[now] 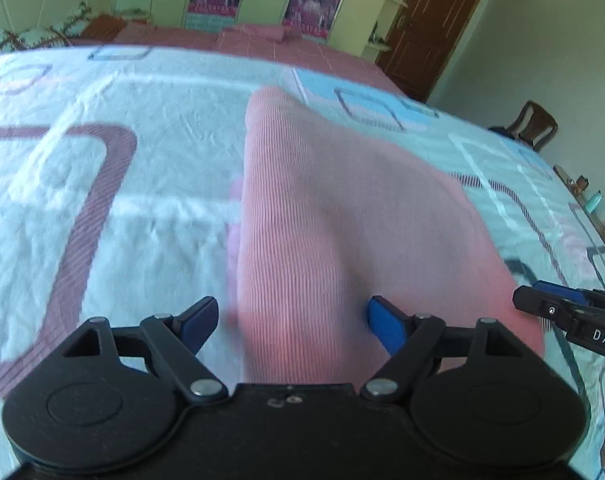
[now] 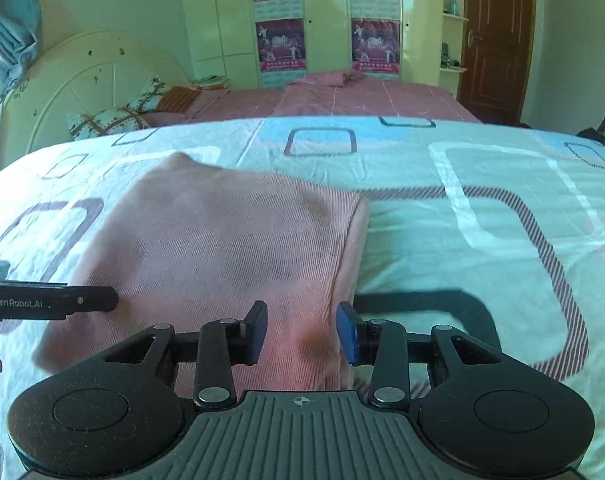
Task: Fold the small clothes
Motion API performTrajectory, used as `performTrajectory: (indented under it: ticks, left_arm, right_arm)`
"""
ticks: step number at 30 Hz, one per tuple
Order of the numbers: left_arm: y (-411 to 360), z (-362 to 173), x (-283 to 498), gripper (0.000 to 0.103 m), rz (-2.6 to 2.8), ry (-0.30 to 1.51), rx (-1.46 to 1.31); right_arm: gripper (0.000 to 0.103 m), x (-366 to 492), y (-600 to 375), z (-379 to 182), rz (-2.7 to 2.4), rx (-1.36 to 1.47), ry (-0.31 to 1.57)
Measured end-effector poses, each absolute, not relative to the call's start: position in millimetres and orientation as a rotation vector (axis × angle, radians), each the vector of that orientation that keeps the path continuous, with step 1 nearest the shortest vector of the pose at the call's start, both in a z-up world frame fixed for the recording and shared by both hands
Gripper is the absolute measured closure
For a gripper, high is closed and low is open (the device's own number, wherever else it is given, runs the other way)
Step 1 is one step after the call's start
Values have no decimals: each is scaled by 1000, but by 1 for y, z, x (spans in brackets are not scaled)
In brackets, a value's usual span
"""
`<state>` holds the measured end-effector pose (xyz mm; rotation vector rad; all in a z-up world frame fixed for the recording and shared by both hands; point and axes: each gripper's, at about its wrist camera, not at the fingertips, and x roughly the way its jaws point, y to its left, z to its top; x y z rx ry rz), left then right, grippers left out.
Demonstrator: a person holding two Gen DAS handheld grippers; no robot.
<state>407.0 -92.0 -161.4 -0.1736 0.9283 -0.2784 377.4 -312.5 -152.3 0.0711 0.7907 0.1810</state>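
The pink ribbed garment (image 2: pixel 222 248) lay folded on the patterned bedsheet (image 2: pixel 482 264) — left gripper (image 1: pixel 292 324) spread wide, right gripper (image 2: pixel 302 334) partly parted, neither clamping it.

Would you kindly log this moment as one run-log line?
garment: pink ribbed cloth folded on bedsheet | left gripper: open over cloth | right gripper: open over cloth

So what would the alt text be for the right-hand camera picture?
A pink ribbed garment lies folded on a patterned bedsheet, with the right gripper poised open over its near edge. The left gripper reaches in from the left.
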Motion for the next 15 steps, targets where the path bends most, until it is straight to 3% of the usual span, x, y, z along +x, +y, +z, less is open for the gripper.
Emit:
performTrajectory:
  ticks: [6,12,15]
  left_arm:
    - [-99,-169,396,22,-293,922,-111]
    - [-102,-168,396,22,-283,935,-103]
    - [-104,-166,399,21,-281,953,-93]
  right_arm:
    - [64,362,-330,-190,110,89,887]
    - [64,357,-331,-174,102,131,847]
    - [64,359,-332,-187,120,116,915]
